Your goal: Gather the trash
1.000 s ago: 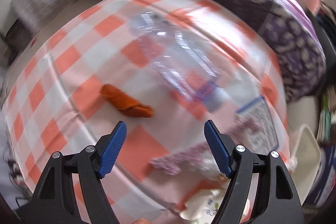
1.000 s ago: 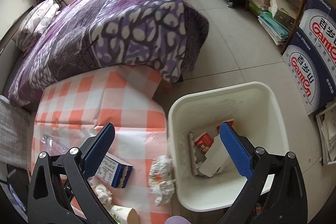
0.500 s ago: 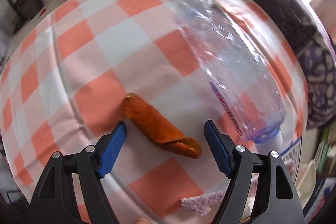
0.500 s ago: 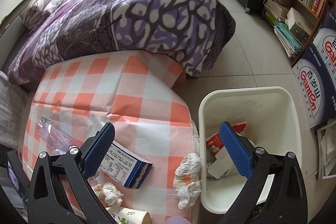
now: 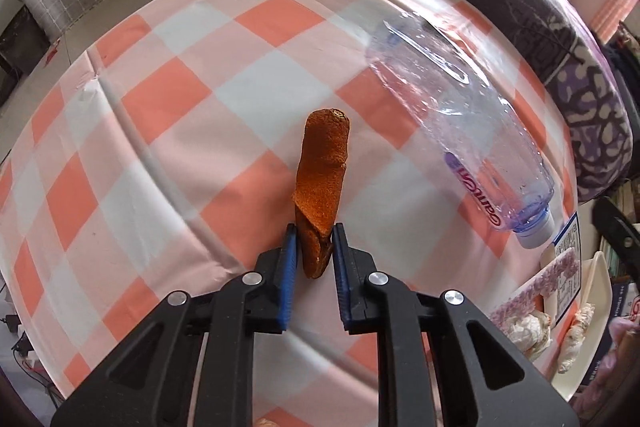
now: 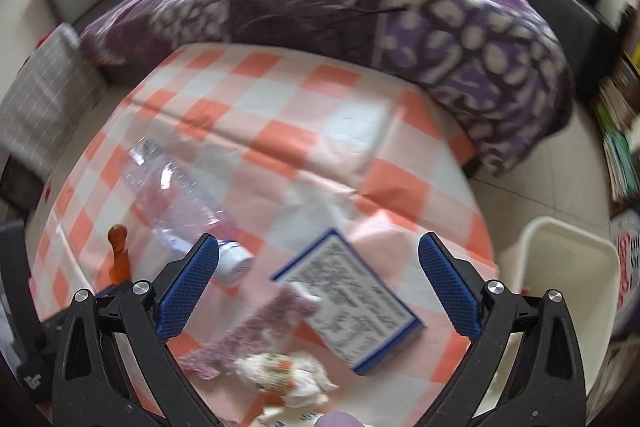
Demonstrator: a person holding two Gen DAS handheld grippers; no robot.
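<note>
Showing only rightward: white bin [image 6: 560,267], blue-edged box [image 6: 352,301].

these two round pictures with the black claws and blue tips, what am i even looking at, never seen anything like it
Those claws are two hand-held grippers; a person carries one in each hand, and each has a wide-angle camera looking along its fingers, hence the round, bent view.

One picture is from the left gripper. Its blue pads are shut on a curled strip of orange peel.

The other is from the right gripper, open and empty, above the same checked tablecloth.

On the cloth lie a clear plastic bottle, a blue-edged printed box, a purple patterned scrap and crumpled tissue. A white bin stands at the table's right.
</note>
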